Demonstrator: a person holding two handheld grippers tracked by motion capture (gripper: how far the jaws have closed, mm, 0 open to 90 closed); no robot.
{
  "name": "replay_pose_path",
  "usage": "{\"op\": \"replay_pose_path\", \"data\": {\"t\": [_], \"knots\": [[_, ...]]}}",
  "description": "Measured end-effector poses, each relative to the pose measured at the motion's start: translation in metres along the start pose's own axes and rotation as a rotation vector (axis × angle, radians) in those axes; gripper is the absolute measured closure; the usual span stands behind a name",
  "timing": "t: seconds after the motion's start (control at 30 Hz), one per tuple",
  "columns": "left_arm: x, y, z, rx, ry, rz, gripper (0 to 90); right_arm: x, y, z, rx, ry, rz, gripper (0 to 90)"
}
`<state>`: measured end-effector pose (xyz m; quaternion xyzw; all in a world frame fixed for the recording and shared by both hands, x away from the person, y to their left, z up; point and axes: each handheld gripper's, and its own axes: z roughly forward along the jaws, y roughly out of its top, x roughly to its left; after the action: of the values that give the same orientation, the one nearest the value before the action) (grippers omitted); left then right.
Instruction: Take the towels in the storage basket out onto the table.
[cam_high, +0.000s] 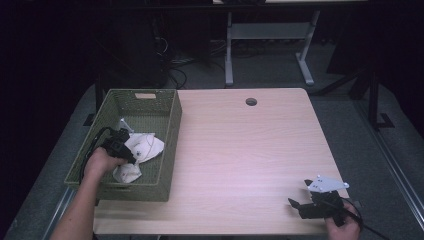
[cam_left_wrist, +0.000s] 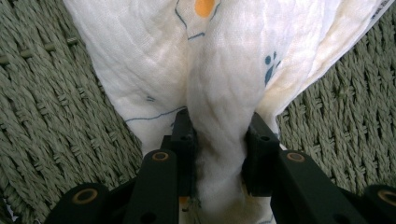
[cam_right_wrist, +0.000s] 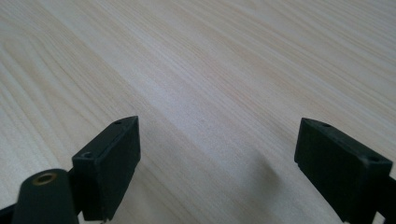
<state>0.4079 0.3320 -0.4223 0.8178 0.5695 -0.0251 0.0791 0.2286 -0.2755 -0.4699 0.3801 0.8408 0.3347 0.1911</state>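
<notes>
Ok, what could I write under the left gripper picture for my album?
The left gripper pinches a fold of white printed cloth inside a green woven basket.

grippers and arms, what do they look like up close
Both grippers are black, the left gripper and right gripper each with two blocky jaws and brass-coloured pivot rings. The right carries a grey three-cornered plate; black cables trail from each. Forearms are bare, no sleeves.
</notes>
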Motion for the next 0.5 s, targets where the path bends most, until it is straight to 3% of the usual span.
{"op": "replay_pose_path", "data": {"t": [0.1,0.2,0.47,0.5], "knots": [[0.001,0.000,-0.001,0.002,-0.003,-0.006,71.3,-0.001,-0.001,0.000,-0.001,0.000,0.002,14.0],[0.003,-0.002,-0.004,-0.006,-0.036,-0.011,72.7,-0.002,-0.001,-0.001,-0.004,-0.003,-0.001,14.0],[0.011,-0.010,-0.022,-0.076,-0.075,-0.034,73.9,-0.001,0.000,0.000,0.003,-0.007,-0.002,14.0],[0.012,-0.011,-0.027,-0.111,-0.107,-0.054,73.9,-0.001,0.000,0.000,0.002,-0.008,-0.001,14.0]]}}
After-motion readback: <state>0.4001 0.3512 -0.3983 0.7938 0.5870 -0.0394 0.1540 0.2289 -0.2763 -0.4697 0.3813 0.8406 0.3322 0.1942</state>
